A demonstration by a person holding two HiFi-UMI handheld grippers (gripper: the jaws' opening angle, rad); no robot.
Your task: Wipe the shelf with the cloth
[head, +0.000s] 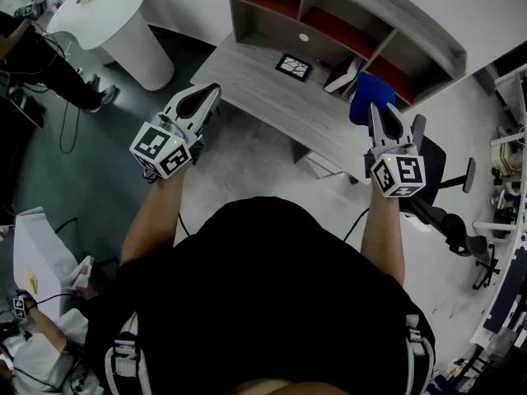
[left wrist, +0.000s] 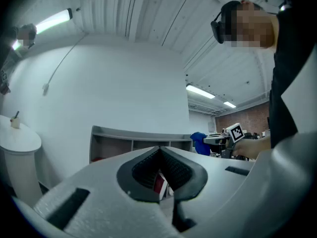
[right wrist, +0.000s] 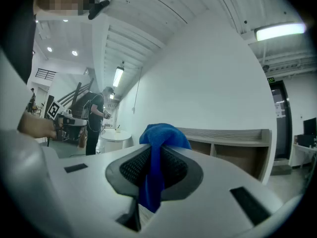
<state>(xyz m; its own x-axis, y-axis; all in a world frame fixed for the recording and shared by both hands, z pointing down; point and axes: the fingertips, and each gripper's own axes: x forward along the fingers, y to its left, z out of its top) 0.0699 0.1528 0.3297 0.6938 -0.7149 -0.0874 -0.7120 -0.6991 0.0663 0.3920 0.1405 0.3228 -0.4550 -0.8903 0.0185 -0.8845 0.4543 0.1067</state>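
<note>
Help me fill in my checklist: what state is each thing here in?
Left claw: shut, empty.
Right claw: shut on the cloth.
Blue cloth: bunched, pinched between the jaws, held in the air.
Shelf: upright on the desk, compartments open, not touched by the cloth.

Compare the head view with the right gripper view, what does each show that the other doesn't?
Only the head view shows the dark framed item lying on the desk and the black office chair. Only the right gripper view shows the ceiling light strip and the blue cloth's tail hanging down between the jaws. Both show the right gripper shut on that cloth, the shelf and the round white table.
</note>
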